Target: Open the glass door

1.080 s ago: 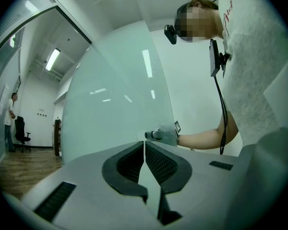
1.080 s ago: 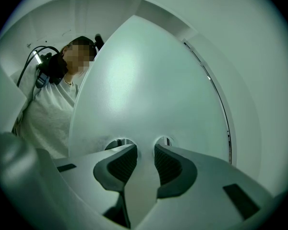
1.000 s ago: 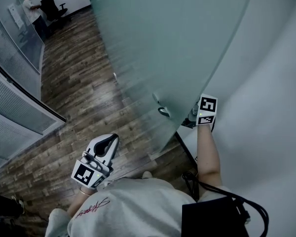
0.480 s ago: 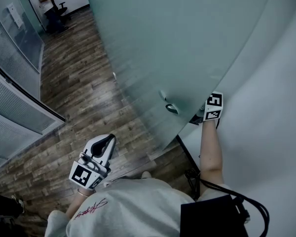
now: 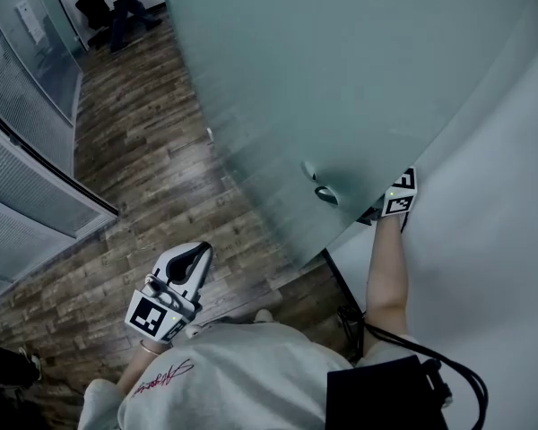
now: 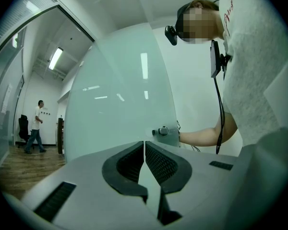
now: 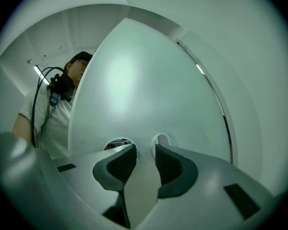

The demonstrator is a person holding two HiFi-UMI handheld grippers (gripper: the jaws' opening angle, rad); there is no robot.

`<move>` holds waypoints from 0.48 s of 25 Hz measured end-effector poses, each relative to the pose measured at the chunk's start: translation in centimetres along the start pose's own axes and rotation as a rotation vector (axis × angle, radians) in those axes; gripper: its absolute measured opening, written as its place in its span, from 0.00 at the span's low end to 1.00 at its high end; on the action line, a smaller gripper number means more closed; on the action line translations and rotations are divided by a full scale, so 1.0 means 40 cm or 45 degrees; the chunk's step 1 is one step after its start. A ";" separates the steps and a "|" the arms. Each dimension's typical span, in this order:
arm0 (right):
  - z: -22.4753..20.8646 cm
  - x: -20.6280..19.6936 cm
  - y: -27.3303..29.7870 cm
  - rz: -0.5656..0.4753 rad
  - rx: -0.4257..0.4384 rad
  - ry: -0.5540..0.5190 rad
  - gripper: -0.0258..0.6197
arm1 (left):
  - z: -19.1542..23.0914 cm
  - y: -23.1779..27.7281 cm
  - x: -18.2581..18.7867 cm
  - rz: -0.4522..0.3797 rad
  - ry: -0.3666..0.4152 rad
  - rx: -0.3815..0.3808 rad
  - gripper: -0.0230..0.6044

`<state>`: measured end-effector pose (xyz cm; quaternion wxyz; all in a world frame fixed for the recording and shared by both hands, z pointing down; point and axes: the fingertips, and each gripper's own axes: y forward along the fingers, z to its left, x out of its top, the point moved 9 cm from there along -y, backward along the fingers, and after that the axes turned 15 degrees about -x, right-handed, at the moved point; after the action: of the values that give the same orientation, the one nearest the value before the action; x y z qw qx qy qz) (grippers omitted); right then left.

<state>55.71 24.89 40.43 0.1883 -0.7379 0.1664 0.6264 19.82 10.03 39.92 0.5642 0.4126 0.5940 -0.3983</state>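
Frosted pale-green glass door stands ajar over the dark wood-plank floor, filling the upper middle of the head view. White right gripper faces the door's far side by the white wall, jaws apart and opening, clamped on nothing, with the small round metal lock fitting just past its tips. White left gripper is held level near the person's waist, jaws closed together, empty.

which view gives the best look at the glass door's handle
Left gripper view: the handle stands unblocked at the glass door's edge. Head view shows it small and dark from above. Right gripper view shows only round fittings half hidden behind the right gripper's opening, empty claw.
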 end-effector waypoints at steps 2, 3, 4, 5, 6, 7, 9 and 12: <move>-0.005 0.002 -0.008 0.010 -0.005 -0.002 0.24 | 0.003 0.003 -0.002 -0.003 -0.006 0.001 0.07; -0.005 0.005 -0.009 0.016 -0.009 -0.005 0.24 | 0.004 0.002 -0.001 -0.004 -0.008 0.002 0.07; -0.004 0.008 -0.009 0.021 -0.014 -0.009 0.24 | 0.005 -0.001 0.000 -0.004 -0.010 0.004 0.08; -0.003 0.010 -0.008 0.025 -0.019 -0.014 0.24 | 0.007 -0.003 0.000 -0.004 -0.011 0.005 0.08; -0.004 0.011 -0.009 0.027 -0.023 -0.019 0.24 | 0.008 -0.004 -0.001 -0.004 -0.011 0.005 0.08; -0.005 0.010 -0.010 0.030 -0.026 -0.023 0.24 | 0.009 -0.004 -0.003 -0.004 -0.011 0.003 0.08; -0.009 0.006 -0.013 0.034 -0.025 -0.026 0.24 | 0.009 -0.001 -0.010 -0.005 -0.011 -0.002 0.08; -0.013 0.001 -0.014 0.028 -0.018 -0.020 0.24 | 0.010 -0.001 -0.017 -0.003 -0.015 -0.001 0.08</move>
<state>56.44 25.14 40.51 0.1775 -0.7325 0.1684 0.6353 19.95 9.60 40.58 0.5673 0.4095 0.5912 -0.4012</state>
